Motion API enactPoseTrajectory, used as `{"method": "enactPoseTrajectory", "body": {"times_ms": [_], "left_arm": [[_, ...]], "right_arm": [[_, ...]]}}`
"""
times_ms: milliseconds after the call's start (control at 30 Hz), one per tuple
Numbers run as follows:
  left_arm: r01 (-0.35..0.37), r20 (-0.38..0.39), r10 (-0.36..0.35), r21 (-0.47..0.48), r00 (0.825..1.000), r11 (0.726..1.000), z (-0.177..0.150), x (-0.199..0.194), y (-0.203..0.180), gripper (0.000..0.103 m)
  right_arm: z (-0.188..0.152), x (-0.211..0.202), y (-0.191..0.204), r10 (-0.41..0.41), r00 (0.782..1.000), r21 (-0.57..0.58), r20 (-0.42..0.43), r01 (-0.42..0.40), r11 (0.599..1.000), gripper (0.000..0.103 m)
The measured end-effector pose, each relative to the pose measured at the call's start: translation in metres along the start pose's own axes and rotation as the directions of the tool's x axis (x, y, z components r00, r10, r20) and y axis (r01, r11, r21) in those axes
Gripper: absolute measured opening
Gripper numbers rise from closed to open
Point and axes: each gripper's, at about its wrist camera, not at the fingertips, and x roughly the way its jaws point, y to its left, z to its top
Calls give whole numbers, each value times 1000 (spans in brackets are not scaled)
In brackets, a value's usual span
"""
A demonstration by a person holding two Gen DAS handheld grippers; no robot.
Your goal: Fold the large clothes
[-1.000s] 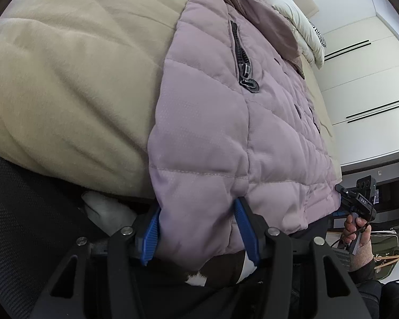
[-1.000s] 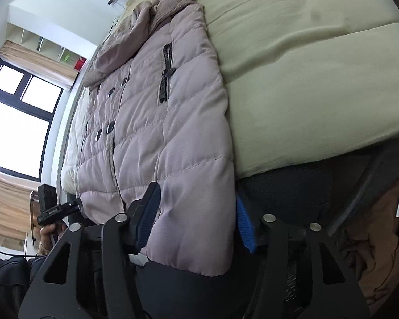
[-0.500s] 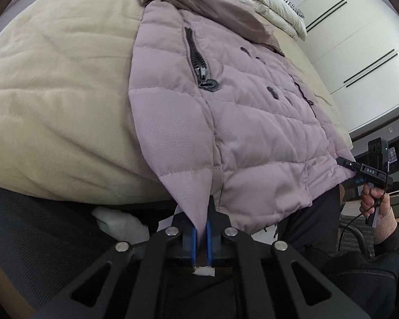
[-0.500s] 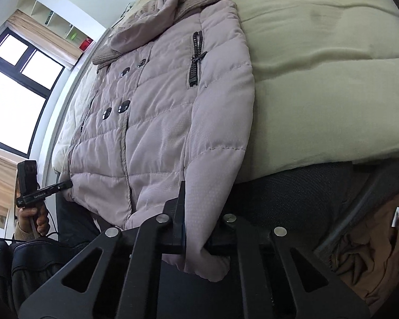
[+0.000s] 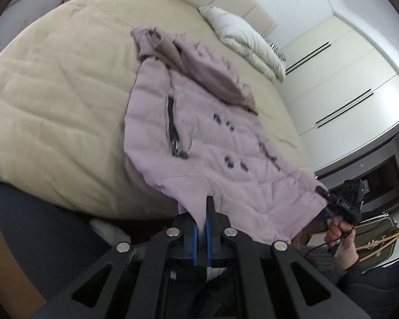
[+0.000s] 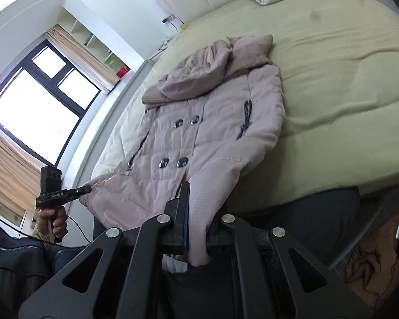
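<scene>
Both grippers, left (image 5: pixel 201 235) and right (image 6: pixel 196 228), have jaws clamped tight on the hem corners of a lilac coat (image 5: pixel 199 133), spread on the bed (image 5: pixel 53 106), likely ready for folding.

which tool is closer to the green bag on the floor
Right. The right tool clamps the jacket at one hem corner, right beside the green bag. The left tool clamps the other hem corner, farther from the bag.
</scene>
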Motion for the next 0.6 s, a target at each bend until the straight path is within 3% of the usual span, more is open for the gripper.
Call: {"method": "enactPoseTrajectory", "body": {"times_ms": [200,300,467,600], "left_arm": [[73,201,-72,0,977,997,66,-16,-15,5],[50,283,-59,40,957,998,106,-21,-21,6],[7,379,-37,81,925,997,178,-8,-35,6],[-55,413,13,92,911,994,230,19,-44,6]], "right_arm": [[79,-3,16,26,981,-43,192,-18,999,7],[125,4,20,11,959,-55,282,5,999,7],[203,28,17,-87,920,-34,383,109,993,7],[261,63,14,-197,889,-14,413,222,975,7]]}}
